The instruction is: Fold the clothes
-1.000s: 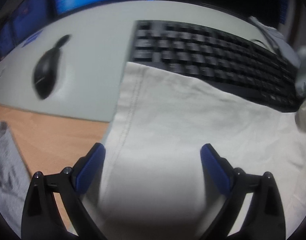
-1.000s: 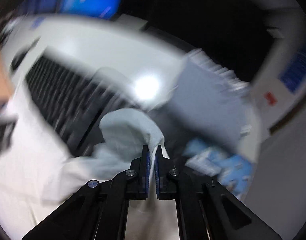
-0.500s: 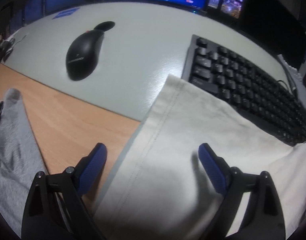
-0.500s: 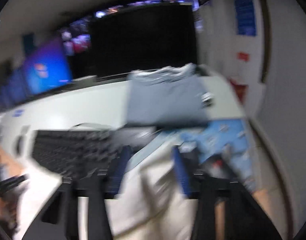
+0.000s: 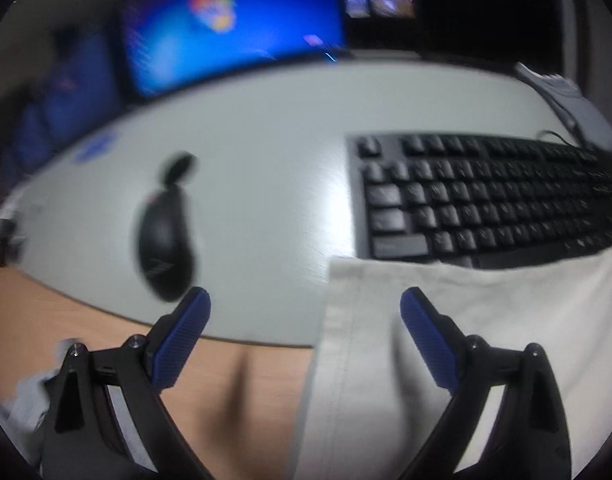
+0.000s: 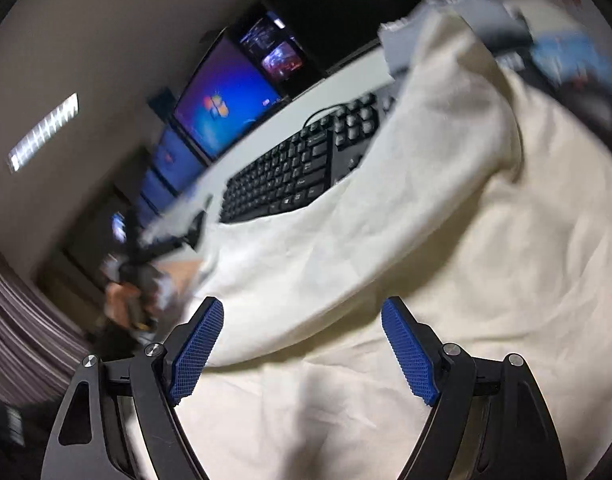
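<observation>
A cream garment (image 5: 446,344) lies on the desk, its hemmed left edge running down the middle of the left wrist view and its far edge against the keyboard. My left gripper (image 5: 306,306) is open and empty above that hemmed edge. In the right wrist view the same cream garment (image 6: 386,280) fills the frame with a thick fold rolled across it. My right gripper (image 6: 301,320) is open and empty just above the fold. A grey garment (image 5: 21,404) shows at the lower left.
A black keyboard (image 5: 486,200) sits behind the garment, also in the right wrist view (image 6: 289,176). A black mouse (image 5: 165,240) lies on the grey mat (image 5: 265,160). A lit monitor (image 5: 225,28) stands at the back. A folded grey stack (image 5: 558,88) is far right.
My right gripper, shut on the cream cloth a second ago, has let go and opened, and now faces down over the folded garment. My left gripper stayed open and tilted up toward the monitor.
</observation>
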`<state>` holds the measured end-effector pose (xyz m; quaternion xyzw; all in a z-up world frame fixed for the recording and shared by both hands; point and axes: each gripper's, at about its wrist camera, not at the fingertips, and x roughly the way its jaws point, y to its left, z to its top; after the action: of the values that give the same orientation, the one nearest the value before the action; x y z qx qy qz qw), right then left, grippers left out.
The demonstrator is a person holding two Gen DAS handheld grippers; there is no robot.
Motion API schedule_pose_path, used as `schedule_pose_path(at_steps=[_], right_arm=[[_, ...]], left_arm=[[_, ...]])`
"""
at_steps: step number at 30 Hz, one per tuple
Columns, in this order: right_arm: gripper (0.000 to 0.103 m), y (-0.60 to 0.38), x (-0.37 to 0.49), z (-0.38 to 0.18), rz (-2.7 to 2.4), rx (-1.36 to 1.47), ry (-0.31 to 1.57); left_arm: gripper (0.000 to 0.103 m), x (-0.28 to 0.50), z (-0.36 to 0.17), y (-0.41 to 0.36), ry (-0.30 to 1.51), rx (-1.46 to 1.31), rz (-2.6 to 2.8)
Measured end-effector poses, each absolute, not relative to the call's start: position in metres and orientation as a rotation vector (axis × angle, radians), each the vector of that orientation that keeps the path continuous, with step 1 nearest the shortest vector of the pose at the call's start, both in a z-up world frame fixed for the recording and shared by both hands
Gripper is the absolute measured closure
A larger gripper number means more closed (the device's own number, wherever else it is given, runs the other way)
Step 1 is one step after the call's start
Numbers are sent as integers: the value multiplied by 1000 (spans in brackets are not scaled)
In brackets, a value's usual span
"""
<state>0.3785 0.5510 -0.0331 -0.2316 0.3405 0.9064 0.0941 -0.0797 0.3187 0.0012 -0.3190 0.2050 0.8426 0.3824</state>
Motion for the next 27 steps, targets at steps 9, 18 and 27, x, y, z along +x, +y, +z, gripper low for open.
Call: schedule_pose_path(at_steps=[9, 18, 27], right_arm=[[21, 553, 379, -39, 2677, -704, 1066], [21, 551, 378, -39, 2676, -692, 1073], [21, 555, 379, -38, 2650, -646, 1088]], left_arm=[[24, -108, -23, 331, 485, -918, 1930], [98, -89, -20, 317, 435, -880, 1826], [98, -90, 24, 310, 374, -759, 2006]])
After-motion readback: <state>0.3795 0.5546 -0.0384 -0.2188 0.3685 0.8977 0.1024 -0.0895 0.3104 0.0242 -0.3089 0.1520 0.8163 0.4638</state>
